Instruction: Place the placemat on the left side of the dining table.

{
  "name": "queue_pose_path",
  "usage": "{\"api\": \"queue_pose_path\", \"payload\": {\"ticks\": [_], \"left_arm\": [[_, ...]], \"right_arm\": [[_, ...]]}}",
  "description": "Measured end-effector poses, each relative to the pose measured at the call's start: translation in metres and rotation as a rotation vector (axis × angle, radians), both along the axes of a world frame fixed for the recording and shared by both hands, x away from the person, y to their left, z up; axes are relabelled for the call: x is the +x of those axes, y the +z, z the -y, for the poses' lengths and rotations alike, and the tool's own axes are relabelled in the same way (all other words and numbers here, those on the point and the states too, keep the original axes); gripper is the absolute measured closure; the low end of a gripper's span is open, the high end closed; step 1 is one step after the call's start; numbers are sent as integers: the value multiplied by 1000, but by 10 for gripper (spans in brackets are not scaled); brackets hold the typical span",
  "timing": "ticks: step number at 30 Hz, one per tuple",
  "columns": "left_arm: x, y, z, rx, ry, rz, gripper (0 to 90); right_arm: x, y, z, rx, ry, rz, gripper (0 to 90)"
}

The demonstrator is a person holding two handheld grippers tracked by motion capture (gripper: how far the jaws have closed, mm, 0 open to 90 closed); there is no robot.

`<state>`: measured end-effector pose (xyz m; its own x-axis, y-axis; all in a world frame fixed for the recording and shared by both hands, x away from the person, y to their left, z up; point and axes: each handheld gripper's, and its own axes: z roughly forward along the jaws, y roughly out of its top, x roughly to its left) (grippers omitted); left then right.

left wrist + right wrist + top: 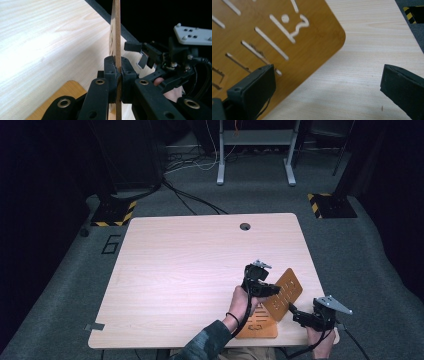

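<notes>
My left gripper (118, 75) clamps a thin orange-brown slotted wooden panel (284, 293) on edge, near the pale wood table's (190, 265) front right corner.

Its long axis tilts up and away to the right over a second flat orange panel (260, 324). My right gripper (328, 87) has jaws wide apart beside it. The left gripper view shows the bare edge; the right gripper view shows the cut slots.

We see the table (200, 265) lit from above, its pale wood brightest near the middle with a soft glare, while the room around it sinks into near black. The high view is soft and low in detail. In the left gripper view the near black jaws blur slightly and the background is black. The right gripper view shows a dim shadow across the wood near the bottom.
</notes>
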<state>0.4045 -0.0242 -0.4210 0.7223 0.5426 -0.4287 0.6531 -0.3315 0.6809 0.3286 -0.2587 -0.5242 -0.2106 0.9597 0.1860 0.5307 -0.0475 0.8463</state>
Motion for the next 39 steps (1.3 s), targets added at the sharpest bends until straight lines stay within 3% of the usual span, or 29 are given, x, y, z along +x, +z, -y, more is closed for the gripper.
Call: {"api": "queue_pose_path", "payload": {"ticks": [16, 39], "left_arm": [[10, 18, -36, -24, 60, 25, 861], [25, 24, -103, -30, 183, 42, 861]], "right_arm": [[6, -1, -4, -24, 11, -63, 0], [13, -3, -9, -86, 12, -139, 0]]}}
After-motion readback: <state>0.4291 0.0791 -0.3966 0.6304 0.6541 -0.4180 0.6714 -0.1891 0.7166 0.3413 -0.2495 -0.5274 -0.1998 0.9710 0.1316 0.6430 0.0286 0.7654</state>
